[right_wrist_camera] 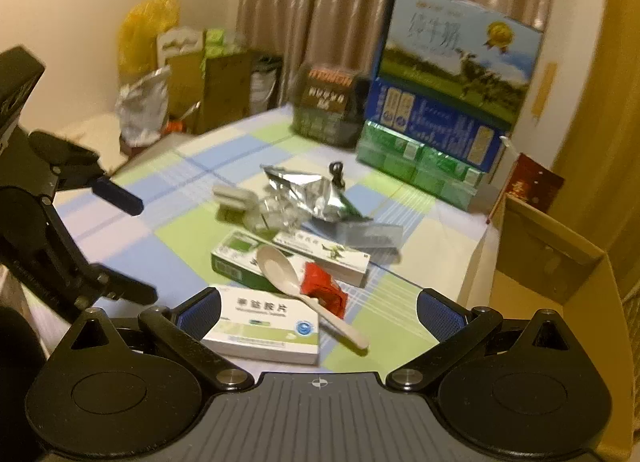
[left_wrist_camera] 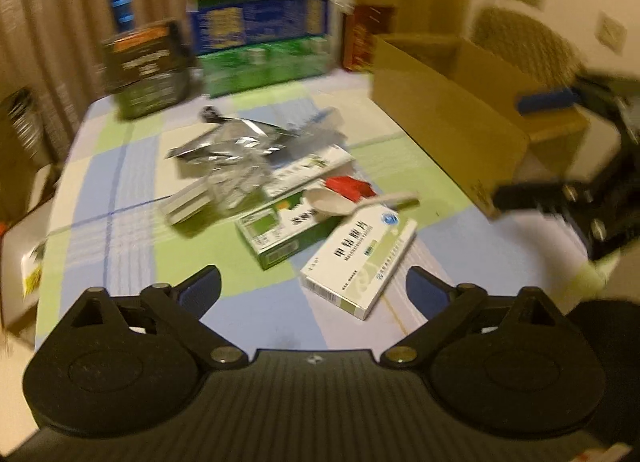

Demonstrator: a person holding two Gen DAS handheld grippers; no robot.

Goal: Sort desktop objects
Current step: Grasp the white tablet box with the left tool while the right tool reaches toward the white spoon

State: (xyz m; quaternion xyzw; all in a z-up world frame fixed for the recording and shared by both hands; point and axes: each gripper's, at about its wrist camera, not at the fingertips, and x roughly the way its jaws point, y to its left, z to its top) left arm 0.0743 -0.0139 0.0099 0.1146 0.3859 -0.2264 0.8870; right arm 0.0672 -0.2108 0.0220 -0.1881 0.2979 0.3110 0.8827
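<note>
While both grippers [left_wrist_camera: 314,290] [right_wrist_camera: 318,312] gape, pillbox [left_wrist_camera: 360,262] untouched.

Beige curtains [right_wrist_camera: 320,22] hang behind the checked tablecloth [right_wrist_camera: 180,222], beside cream walls [right_wrist_camera: 80,2].

A spoon [right_wrist_camera: 280,268] lies across boxes beyond spread tongs [right_wrist_camera: 318,308].

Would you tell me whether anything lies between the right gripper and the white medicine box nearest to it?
Nothing visible does. The right gripper is open, and the white medicine box lies just ahead between its fingers, with no object in front of it. The plastic spoon rests on it at the far side.
</note>
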